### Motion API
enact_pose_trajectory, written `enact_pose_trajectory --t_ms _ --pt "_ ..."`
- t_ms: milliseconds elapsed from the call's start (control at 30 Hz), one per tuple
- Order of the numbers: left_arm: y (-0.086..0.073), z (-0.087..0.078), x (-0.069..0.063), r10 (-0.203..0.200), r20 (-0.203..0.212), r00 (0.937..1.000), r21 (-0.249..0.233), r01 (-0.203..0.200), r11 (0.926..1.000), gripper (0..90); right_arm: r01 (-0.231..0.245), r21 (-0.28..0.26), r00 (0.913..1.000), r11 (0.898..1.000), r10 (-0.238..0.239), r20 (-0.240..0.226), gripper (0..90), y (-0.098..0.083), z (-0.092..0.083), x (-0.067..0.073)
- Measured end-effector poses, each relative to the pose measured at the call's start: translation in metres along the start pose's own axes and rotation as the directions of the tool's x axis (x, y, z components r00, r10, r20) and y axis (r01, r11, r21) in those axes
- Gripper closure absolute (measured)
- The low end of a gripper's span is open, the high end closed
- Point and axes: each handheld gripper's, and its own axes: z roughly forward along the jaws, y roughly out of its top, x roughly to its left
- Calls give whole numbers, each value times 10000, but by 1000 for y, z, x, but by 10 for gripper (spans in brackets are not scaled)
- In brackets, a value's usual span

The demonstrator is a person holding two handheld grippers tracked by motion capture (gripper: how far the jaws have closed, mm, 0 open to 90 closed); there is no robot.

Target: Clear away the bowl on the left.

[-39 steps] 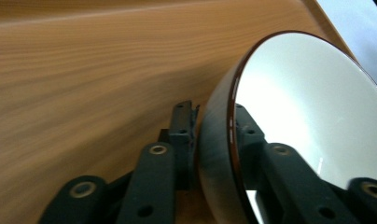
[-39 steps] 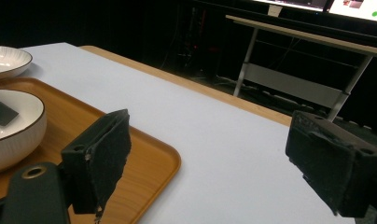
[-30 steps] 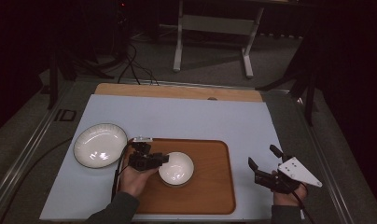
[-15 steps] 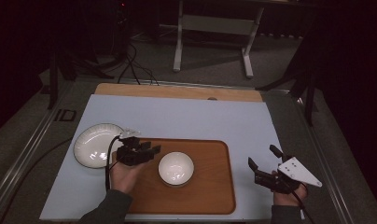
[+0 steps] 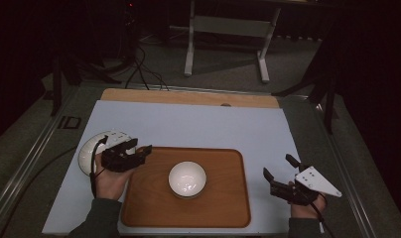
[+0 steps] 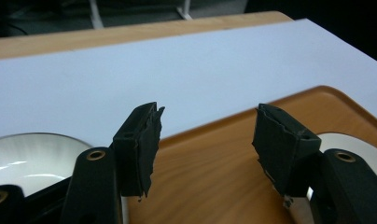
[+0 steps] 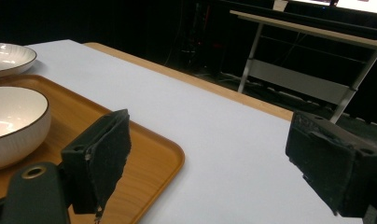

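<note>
A rectangular wooden tray (image 5: 223, 208) bears a white ceramic bowl (image 5: 187, 178), nothing visible in it. A white ceramic plate (image 5: 89, 151) lies just left of the tray. The left gripper (image 5: 141, 151), jaws just opening and unloaded, stands left of the bowl, apart. The right gripper (image 5: 278, 166) gapes, unloaded, beside the tray's right edge.

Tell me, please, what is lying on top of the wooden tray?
One white bowl sits on the wooden tray, near its middle, and it looks empty. The tray surface under the bowl is covered, so nothing can be said about that spot.
</note>
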Motion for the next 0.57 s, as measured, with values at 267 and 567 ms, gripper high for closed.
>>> enact_pose_trajectory --t_ms 267,567 --pt "-8 -22 23 585 -1082 9924 -451 -637 9970 383 -58 375 9996 9993 68 -286 136 -2 5 0" --pt "-16 -28 45 -205 -1401 9899 -649 115 9978 385 -208 455 9995 9987 218 -209 136 -4 6 -3"
